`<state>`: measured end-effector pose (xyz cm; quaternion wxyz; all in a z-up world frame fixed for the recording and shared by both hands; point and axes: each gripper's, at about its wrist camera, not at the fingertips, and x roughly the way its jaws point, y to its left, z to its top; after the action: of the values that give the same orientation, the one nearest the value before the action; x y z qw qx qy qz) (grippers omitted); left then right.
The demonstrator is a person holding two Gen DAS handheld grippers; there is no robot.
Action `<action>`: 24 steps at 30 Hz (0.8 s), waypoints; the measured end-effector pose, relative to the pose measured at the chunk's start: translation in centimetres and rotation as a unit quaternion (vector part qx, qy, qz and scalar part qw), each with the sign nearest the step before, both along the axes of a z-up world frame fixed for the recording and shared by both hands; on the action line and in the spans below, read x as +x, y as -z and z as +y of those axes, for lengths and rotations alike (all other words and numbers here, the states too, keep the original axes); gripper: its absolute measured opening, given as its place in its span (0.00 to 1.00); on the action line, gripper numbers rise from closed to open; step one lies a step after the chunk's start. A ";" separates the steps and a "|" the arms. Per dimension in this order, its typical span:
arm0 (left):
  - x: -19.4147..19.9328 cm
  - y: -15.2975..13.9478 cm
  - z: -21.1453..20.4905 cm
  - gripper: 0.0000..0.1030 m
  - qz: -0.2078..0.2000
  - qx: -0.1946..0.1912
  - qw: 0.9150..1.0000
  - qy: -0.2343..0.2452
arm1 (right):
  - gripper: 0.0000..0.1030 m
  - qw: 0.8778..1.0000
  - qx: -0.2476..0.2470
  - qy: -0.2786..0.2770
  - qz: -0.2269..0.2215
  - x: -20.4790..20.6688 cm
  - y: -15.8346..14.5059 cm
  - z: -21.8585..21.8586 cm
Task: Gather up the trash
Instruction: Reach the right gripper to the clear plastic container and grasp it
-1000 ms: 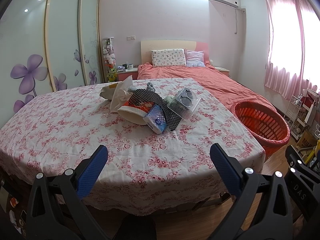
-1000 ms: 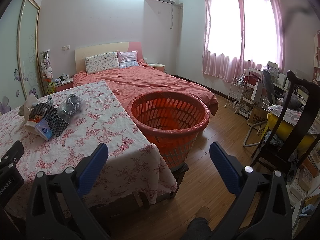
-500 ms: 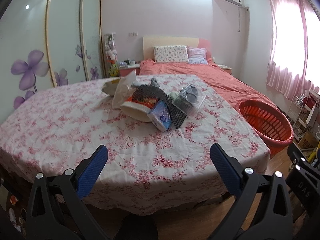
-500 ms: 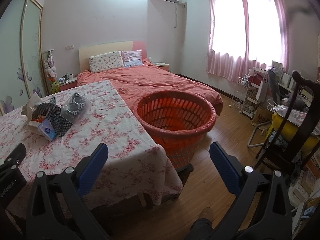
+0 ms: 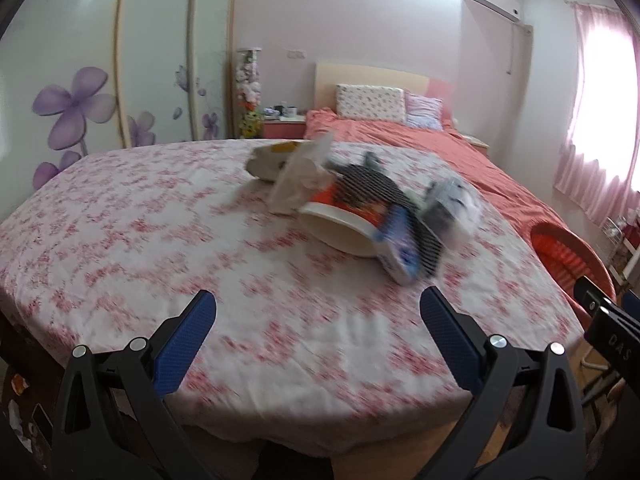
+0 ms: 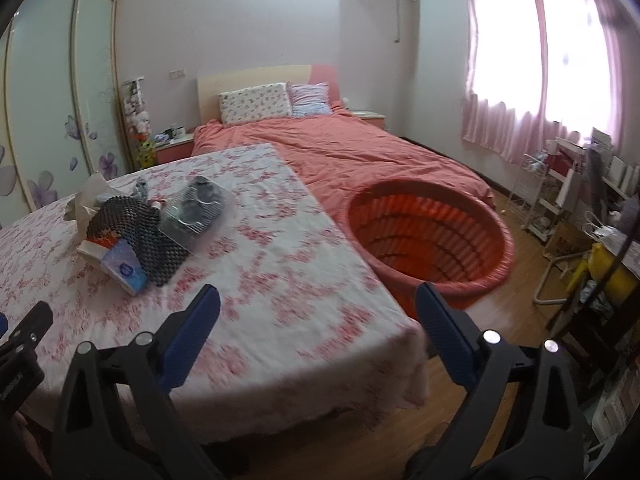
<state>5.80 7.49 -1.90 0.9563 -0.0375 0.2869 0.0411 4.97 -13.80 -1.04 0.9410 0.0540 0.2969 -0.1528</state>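
Observation:
A pile of trash lies on the table with the floral cloth (image 5: 120,240): a white bowl-shaped cup (image 5: 340,232), a blue tissue pack (image 5: 400,252), black mesh netting (image 5: 372,188), a crumpled paper bag (image 5: 300,176) and a clear plastic box (image 5: 448,204). The pile also shows in the right wrist view (image 6: 136,232). A red laundry basket (image 6: 428,236) stands on the floor right of the table. My left gripper (image 5: 316,320) is open and empty, short of the pile. My right gripper (image 6: 316,312) is open and empty over the table's right front corner.
A bed with a coral cover (image 6: 360,152) lies behind the table. Sliding wardrobe doors (image 5: 100,80) stand at the left. A chair and cluttered shelves (image 6: 592,208) stand at the right under a pink curtain (image 6: 540,60). Wooden floor (image 6: 500,328) lies beside the basket.
Both grippers have moved forward and up toward the table; the trash pile and the basket look closer. Both jaws stay open.

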 end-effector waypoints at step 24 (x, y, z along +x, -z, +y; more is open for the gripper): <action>3.4 0.9 7.8 0.98 0.011 -0.033 0.998 -0.046 | 0.83 0.990 0.111 -0.020 0.086 18.4 3.1 4.7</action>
<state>9.16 15.27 -2.76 0.9483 -0.0818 0.2971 0.0756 23.41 -9.07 -4.18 0.9031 0.1391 0.3928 -0.1040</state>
